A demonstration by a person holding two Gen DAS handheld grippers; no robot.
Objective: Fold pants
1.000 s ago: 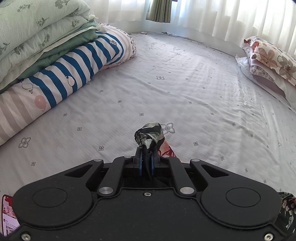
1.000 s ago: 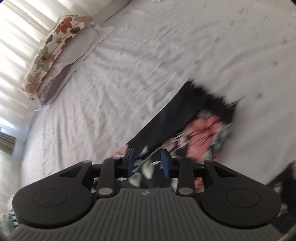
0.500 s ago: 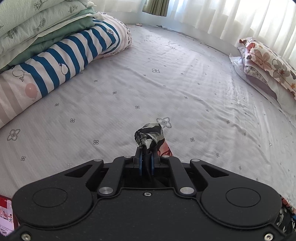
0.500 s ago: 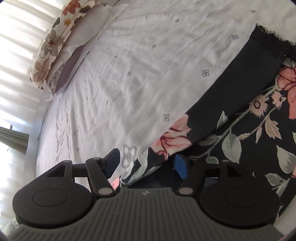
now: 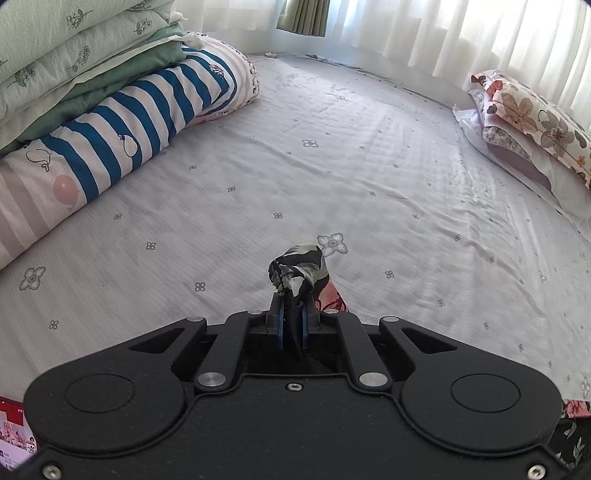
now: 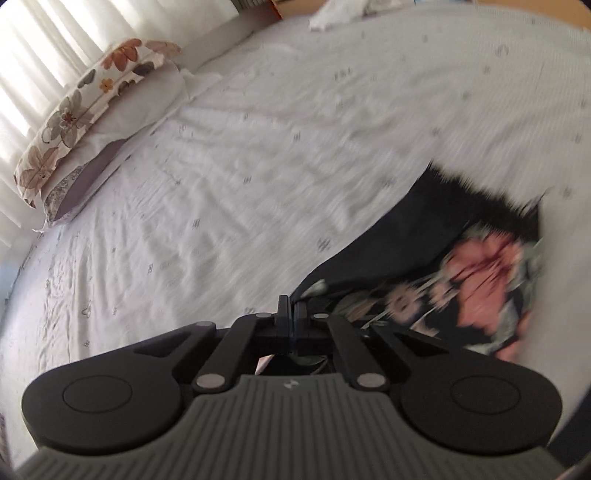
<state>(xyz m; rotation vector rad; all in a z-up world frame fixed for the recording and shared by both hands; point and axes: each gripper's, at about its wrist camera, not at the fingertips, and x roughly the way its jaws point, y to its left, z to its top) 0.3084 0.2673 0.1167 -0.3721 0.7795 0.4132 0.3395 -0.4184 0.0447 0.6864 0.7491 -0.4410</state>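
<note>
The pants (image 6: 443,280), dark with pink flowers, lie on a pale grey bed sheet (image 5: 332,177) with small flower prints. Their long axis runs from the near grippers out to the far right in the right wrist view. Curtains (image 5: 461,33) line the far side, folded quilts (image 5: 92,92) sit left, a floral pillow (image 5: 535,122) right. The left gripper (image 5: 291,325) pinches a bunched wad of the pants. The right gripper (image 6: 290,319) has just closed, jaws pressed together at the fabric's edge; whether cloth is caught I cannot tell.

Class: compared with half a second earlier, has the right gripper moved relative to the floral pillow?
Yes. The right gripper has swung; the floral pillow now sits lower and nearer centre, and its jaws have just closed on the pants.
</note>
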